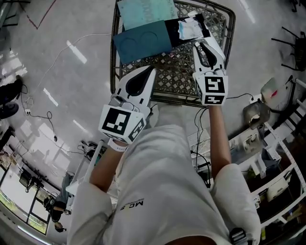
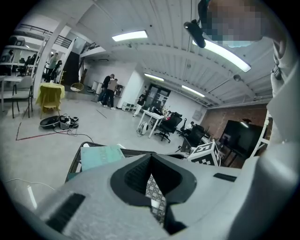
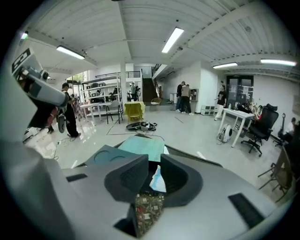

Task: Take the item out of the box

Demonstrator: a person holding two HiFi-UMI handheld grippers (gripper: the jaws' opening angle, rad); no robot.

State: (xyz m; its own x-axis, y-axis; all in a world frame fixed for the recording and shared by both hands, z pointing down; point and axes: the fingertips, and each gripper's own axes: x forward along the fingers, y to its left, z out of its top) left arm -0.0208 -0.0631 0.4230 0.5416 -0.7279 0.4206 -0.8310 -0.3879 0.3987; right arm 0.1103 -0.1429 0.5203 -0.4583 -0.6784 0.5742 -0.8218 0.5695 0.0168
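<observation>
A dark teal box (image 1: 141, 43) lies open in a wire basket (image 1: 228, 28), with a pale teal lid (image 1: 146, 12) behind it. At the box's black right end sits a crumpled white and pale blue item (image 1: 190, 28). My right gripper (image 1: 201, 45) hovers just short of that item, its jaws open. In the right gripper view the item (image 3: 158, 180) shows through the gap in the right gripper (image 3: 154, 164), untouched by the pads. My left gripper (image 1: 151, 71) is shut and empty over the basket's near left part. The left gripper (image 2: 151, 161) points over the mesh.
The basket stands on a glossy grey floor with cables (image 1: 48, 117) trailing at the left. Shelving and equipment (image 1: 272, 158) crowd the right side. Desks and office chairs (image 2: 164, 124) and standing people (image 3: 183, 97) are far off in the hall.
</observation>
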